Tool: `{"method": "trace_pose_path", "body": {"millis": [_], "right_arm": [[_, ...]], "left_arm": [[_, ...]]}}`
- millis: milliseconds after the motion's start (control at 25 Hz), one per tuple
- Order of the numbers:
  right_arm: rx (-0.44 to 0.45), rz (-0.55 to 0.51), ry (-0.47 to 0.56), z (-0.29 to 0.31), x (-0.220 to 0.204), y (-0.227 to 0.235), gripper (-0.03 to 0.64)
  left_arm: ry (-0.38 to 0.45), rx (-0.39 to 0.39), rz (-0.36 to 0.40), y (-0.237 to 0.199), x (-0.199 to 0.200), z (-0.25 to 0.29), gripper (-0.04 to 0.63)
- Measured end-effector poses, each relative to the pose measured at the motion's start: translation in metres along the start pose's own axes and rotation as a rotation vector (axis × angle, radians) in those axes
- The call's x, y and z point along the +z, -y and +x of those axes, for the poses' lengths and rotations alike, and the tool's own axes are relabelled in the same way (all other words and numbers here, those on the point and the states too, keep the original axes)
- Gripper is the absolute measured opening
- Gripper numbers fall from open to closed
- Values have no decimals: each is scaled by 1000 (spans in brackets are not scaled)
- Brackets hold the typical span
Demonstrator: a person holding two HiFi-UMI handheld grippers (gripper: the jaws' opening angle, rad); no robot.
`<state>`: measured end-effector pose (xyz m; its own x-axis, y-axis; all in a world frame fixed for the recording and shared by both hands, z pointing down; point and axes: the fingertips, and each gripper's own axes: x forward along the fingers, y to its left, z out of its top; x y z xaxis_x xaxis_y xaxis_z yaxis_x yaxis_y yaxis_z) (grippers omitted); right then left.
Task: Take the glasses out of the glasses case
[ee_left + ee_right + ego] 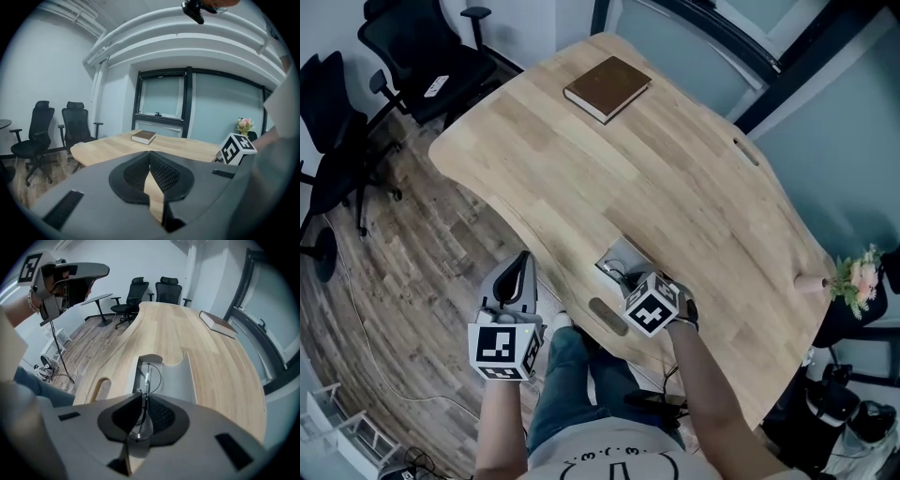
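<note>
The grey glasses case [625, 251] lies open near the table's front edge, and the right gripper view shows it [176, 377] just beyond the jaws. My right gripper [626, 277] [143, 398] is shut on the thin wire glasses [140, 427]. One lens sits between the jaws, and the rest of the frame [151, 373] reaches out over the case. My left gripper [522, 261] [149, 154] hangs off the table to the left, over the floor. It is shut, with nothing in it.
A brown book [607, 88] [217, 323] lies at the far end of the wooden table [694, 187]. Black office chairs [412, 56] stand on the floor to the left. Flowers [858, 277] sit at the right edge. An oval slot [607, 316] is cut near the front edge.
</note>
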<state>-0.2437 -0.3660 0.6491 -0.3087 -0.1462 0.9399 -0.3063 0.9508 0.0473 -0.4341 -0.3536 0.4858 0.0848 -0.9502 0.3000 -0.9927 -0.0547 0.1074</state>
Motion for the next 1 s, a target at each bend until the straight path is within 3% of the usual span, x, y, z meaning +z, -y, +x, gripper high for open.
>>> {"method": "trace_pose_path", "body": {"millis": [280, 840, 1000], "right_arm": [[14, 82, 9, -2, 3, 1, 20], [-237, 108, 167, -69, 36, 25, 15], [-308, 142, 259, -99, 45, 30, 15]], "left_arm": [[6, -46, 10, -9, 7, 12, 17], [88, -130, 29, -9, 40, 16, 17], [118, -162, 49, 2, 50, 18, 17]]}}
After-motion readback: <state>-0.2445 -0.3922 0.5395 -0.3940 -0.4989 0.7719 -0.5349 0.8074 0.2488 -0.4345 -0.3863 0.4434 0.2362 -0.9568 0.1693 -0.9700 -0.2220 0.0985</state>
